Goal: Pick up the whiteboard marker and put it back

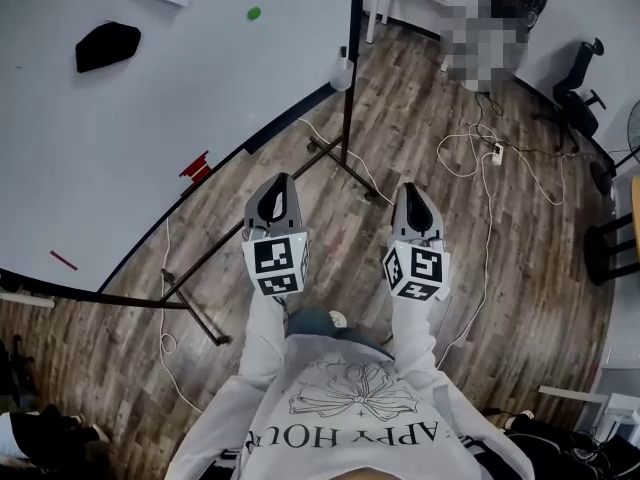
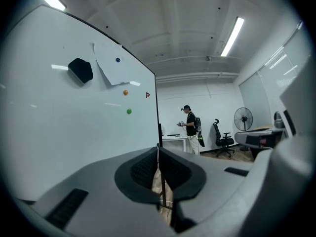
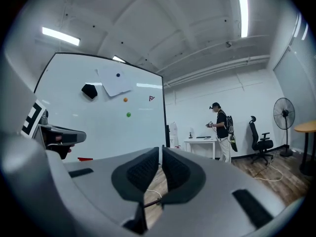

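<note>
My left gripper and right gripper are both pressed together, holding nothing. The red marker, as I judge it, sits at the whiteboard's lower edge, well apart from me. If I arrive with my jaws unopened I could knock it off, and the floor cables could trip us. The shirt reads "APPY HOU", cut off at both ends.

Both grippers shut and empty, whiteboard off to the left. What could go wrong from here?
1. Trip: the stand's foot bar and a white cable lie on the floor close to the person's feet.
2. Knock-off: the left gripper and right gripper are both shut. Reaching the red marker at the whiteboard's lower edge without opening first would likely push it off.
</note>
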`<state>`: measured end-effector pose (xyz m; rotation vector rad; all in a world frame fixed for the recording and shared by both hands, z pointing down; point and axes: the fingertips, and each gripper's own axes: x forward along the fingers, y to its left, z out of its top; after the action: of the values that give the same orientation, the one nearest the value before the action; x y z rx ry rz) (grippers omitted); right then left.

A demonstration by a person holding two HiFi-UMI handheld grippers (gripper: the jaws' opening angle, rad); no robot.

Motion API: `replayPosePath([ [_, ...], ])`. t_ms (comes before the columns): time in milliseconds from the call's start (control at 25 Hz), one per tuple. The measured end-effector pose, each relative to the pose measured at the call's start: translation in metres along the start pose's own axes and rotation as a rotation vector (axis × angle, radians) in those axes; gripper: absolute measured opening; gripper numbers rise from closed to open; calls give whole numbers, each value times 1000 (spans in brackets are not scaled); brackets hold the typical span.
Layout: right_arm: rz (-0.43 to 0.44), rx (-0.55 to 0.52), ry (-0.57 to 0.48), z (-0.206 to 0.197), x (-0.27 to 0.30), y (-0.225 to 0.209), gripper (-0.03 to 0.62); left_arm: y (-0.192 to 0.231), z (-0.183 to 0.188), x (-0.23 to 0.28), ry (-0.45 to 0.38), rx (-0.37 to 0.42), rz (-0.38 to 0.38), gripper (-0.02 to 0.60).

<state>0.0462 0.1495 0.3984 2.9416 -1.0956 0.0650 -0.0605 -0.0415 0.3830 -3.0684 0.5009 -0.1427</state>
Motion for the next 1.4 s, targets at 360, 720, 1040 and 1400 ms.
replayPosePath([
  [360,17,25,32,-19,70,-38,5,-11,-14,77,40,0,15,9],
  [720,38,11,41,-25,198,-84,5,-13,-16,215,41,-2,11,9],
  [1040,94,3,34,-4,323,-100,6,4,8,332,28,-2,19,9],
  [1400,208,12,92,-25,425,-80,35,32,-5,397,72,-10,76,9],
])
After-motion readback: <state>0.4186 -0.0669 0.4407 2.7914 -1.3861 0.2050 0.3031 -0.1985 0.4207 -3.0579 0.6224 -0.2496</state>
